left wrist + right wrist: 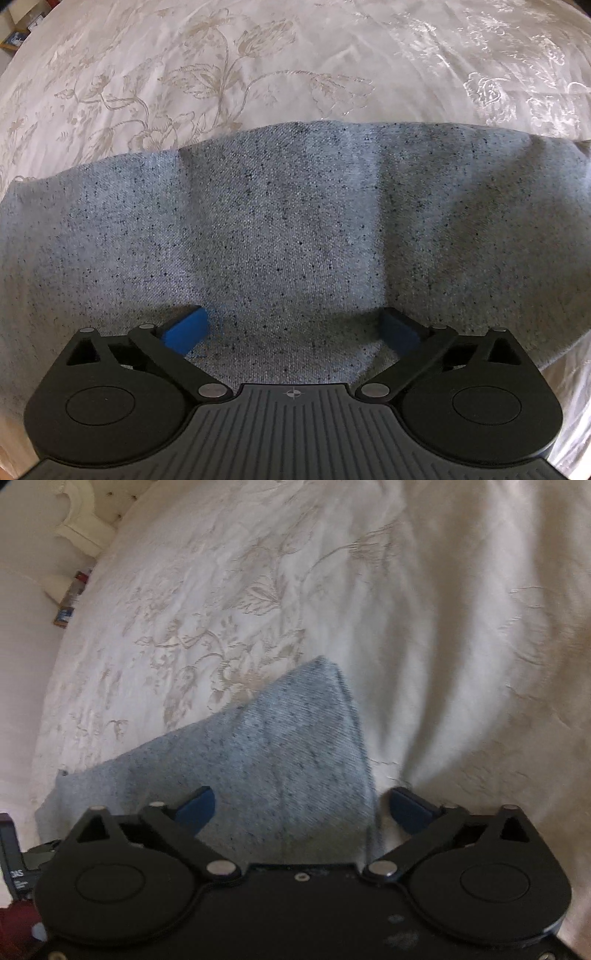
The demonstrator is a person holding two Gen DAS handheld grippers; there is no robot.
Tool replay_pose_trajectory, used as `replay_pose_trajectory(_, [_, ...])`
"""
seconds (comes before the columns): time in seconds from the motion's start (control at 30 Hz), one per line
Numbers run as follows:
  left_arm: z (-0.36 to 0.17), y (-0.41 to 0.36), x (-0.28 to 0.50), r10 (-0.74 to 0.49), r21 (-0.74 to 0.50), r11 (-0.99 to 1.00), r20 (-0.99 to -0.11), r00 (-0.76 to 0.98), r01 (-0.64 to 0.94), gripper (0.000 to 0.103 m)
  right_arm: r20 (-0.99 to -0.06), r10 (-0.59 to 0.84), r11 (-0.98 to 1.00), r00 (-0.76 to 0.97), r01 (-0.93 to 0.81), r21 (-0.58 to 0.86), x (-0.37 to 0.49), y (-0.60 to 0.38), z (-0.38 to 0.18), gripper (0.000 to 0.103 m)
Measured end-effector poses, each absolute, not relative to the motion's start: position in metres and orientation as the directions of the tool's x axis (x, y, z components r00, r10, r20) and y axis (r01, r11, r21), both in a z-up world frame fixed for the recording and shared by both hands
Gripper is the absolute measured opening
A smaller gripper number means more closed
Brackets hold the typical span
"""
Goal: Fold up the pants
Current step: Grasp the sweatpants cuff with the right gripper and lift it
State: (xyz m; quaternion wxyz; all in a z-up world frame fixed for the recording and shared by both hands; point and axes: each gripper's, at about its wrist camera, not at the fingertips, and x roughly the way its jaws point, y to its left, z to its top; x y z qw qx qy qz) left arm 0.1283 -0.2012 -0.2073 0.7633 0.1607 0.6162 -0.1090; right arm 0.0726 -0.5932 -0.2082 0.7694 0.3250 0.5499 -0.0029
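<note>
1. Pants [295, 229]: grey speckled cloth, lying flat on the cream flowered bedspread [229, 74]; far edge runs from 9 to 3 o'clock in the left view.
2. Your left gripper [295, 328] hangs over the cloth, jaws wide apart, nothing pinched.
3. Your right gripper [303, 808]: jaws spread wide, straddling the cloth's right edge at 6 o'clock, not clamped.
4. Advice: pinch every layer at the edge before lifting, both sides level, then smooth.
5. Containers: none in view.
</note>
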Motion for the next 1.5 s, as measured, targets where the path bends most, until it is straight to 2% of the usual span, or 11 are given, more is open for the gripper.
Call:
replay_pose_trajectory(0.27, [-0.209,-0.194,0.126,0.018,0.095,0.921,-0.979,0.202,0.379,0.103,-0.821,0.388,0.761,0.418,0.357,0.541,0.076,-0.598,-0.215,0.103])
replay_pose_trajectory(0.33, [-0.206,-0.194,0.127,0.018,0.092,0.919,-0.981,0.192,0.384,0.103,-0.824,0.384,0.753,0.417,0.375,0.541,0.074,-0.601,-0.213,0.076])
replay_pose_trajectory(0.37, [-0.204,-0.194,0.128,0.018,0.092,0.917,-0.982,0.188,0.387,0.102,-0.823,0.388,0.751,0.414,0.375,0.543,0.074,-0.604,-0.212,0.036])
replay_pose_trajectory(0.4, [-0.2,-0.194,0.13,0.016,0.091,0.917,-0.982,0.191,0.389,0.101,-0.82,0.397,0.745,0.412,0.378,0.55,0.073,-0.606,-0.211,0.017])
replay_pose_trajectory(0.43, [-0.195,-0.196,0.131,0.013,0.091,0.916,-0.98,0.199,0.391,0.096,-0.807,0.424,0.722,0.411,0.385,0.575,0.072,-0.609,-0.211,0.015])
replay_pose_trajectory(0.47, [-0.19,-0.197,0.133,0.005,0.09,0.914,-0.978,0.211,0.394,0.091,-0.795,0.431,0.702,0.426,0.395,0.592,0.07,-0.611,-0.209,0.014])
replay_pose_trajectory(0.53, [-0.18,-0.2,0.138,-0.002,0.098,0.91,-0.97,0.242,0.402,0.089,-0.773,0.44,0.683,0.457,0.388,0.619,0.067,-0.613,-0.199,0.014])
replay_pose_trajectory(0.67, [-0.17,-0.208,0.162,0.005,0.129,0.913,-0.952,0.305,0.387,0.089,-0.724,0.454,0.66,0.52,0.349,0.665,0.068,-0.608,-0.173,0.013])
replay_pose_trajectory(0.83, [-0.188,-0.223,0.191,0.034,0.166,0.897,-0.95,0.31,0.409,0.09,-0.693,0.463,0.654,0.553,0.314,0.688,0.074,-0.598,-0.148,0.013])
replay_pose_trajectory(1.1, [-0.181,-0.232,0.204,0.024,0.192,0.873,-0.935,0.353,0.448,0.088,-0.687,0.434,0.654,0.583,0.321,0.685,0.072,-0.588,-0.122,0.013])
replay_pose_trajectory(1.5, [-0.152,-0.123,0.169,-0.091,0.037,0.929,-0.941,0.325,0.368,0.088,-0.676,0.402,0.691,0.617,0.28,0.667,0.076,-0.518,-0.064,0.013])
